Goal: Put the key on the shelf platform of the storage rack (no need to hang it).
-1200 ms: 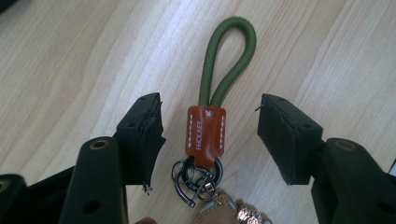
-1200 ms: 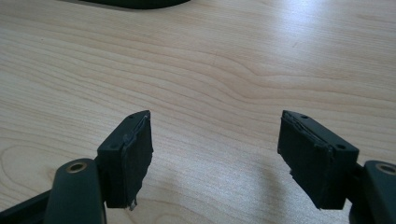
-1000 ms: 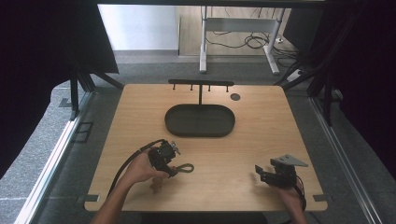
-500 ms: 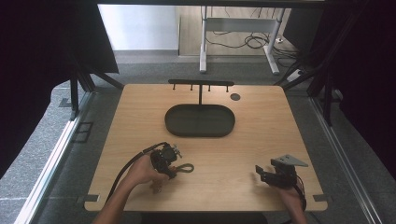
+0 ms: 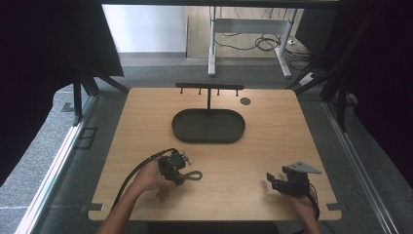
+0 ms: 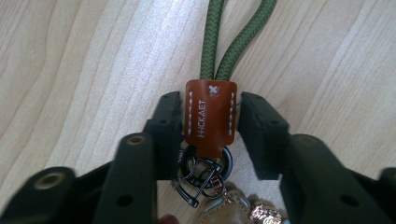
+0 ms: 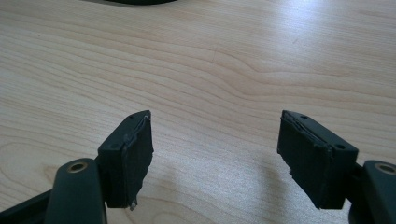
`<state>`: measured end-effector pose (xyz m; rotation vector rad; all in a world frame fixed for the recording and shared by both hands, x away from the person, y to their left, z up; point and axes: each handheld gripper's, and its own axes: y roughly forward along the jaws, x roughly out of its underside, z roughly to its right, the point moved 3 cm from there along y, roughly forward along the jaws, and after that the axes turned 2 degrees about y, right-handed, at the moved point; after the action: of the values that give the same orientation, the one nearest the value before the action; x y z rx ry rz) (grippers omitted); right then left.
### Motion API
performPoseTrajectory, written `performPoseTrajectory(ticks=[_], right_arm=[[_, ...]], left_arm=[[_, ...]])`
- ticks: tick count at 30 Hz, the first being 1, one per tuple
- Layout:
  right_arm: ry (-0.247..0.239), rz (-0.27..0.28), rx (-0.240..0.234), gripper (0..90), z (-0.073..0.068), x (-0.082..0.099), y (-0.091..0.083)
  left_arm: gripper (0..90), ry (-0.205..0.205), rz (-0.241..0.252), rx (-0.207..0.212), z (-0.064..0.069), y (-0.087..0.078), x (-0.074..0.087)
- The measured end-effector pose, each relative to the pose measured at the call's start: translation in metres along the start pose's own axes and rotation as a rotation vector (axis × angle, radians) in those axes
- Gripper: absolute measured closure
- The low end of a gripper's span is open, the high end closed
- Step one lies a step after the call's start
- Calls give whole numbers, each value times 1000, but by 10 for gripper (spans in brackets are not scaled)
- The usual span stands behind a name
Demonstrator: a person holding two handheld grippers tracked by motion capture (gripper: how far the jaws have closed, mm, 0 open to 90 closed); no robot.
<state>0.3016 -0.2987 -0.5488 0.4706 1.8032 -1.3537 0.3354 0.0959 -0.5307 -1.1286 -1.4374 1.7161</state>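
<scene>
We look down on a pale wooden table point(image 5: 272, 146) with a fine straight grain and rounded corners, standing on grey carpet with dark curtains at either side. At the far middle sits a shallow oval tray point(image 5: 208, 126) of matte dark material, and just behind it rises a thin black T-shaped rack point(image 5: 209, 88) with small pegs hanging under its bar. A small dark round disc point(image 5: 245, 101) lies flat in the tabletop to the right of the rack.

At the near left, the left gripper point(image 5: 176, 166) lies low over the wood, its thick black cable curling back along the forearm. Its jaws have just been closing, and in the left gripper view we see the two blocky black pads pressing the sides of a keychain's brown leather tab point(image 6: 210, 116), smooth, white-stitched and stamped with letters. From the tab a green braided cord point(image 6: 233, 42) runs away in a doubled loop across the grain; below it hang dark metal rings point(image 6: 205, 170) and a tan charm with glinting bits. In the high view the cord loop rests on the table just right of that gripper.

At the near right, the right gripper point(image 5: 285, 184), topped by its grey three-cornered plate, rests well apart from the keychain. Its rubbery, worn pads stand wide, with bare wood between them.
</scene>
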Motion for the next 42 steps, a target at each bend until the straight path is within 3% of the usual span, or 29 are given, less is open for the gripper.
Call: performPoseTrajectory(ticks=[9, 14, 30, 42], right_arm=[[1, -1, 4, 276, 0, 0, 1], [-1, -6, 3, 278, -1, 0, 1], [-14, -39, 17, 280, -3, 5, 7], [-45, -63, 24, 275, -8, 6, 11]], left_arm=[[663, 17, 12, 17, 1, -2, 0], [663, 20, 74, 50, 1, -22, 0], [663, -15, 132, 20, -9, -47, 7], [662, -7, 132, 14, -10, -52, 8]])
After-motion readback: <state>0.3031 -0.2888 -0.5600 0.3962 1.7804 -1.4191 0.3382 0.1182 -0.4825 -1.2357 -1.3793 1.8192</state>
